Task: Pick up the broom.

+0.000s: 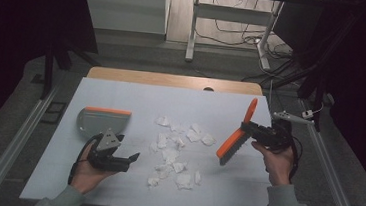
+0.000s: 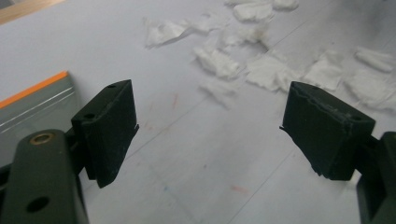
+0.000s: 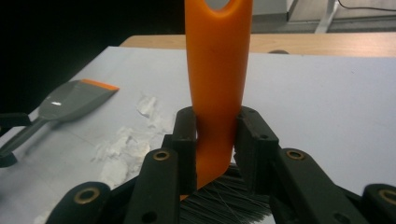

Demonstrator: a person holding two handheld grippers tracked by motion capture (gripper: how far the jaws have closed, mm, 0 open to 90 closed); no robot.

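Above the table's [image 1: 121, 97] right side, the right gripper [image 1: 261, 133] clamps the orange brush [image 1: 236, 136] by its handle; long axis tilted, handle up and away, bristles down-left toward paper scraps [image 1: 180, 145]. Left gripper [image 1: 126, 159], jaws apart, sits near the dustpan [image 1: 104, 119].

Your left gripper [image 1: 127, 157] stood with jaws wide apart over bare table [image 1: 113, 192]; nothing lay between them. Just ahead and to its right, scattered paper scraps [image 1: 177, 147] littered the middle of the table, blocking any low sweep across the centre. The grey dustpan [image 1: 103, 121] with the orange edge lay just behind that gripper, closing off the near-left area. Your right gripper [image 1: 250, 129] was clamped on the orange brush [image 1: 236, 135], whose bristle head hung tilted near the scraps' right edge. The front strip, far side and right portion of the table remained open.
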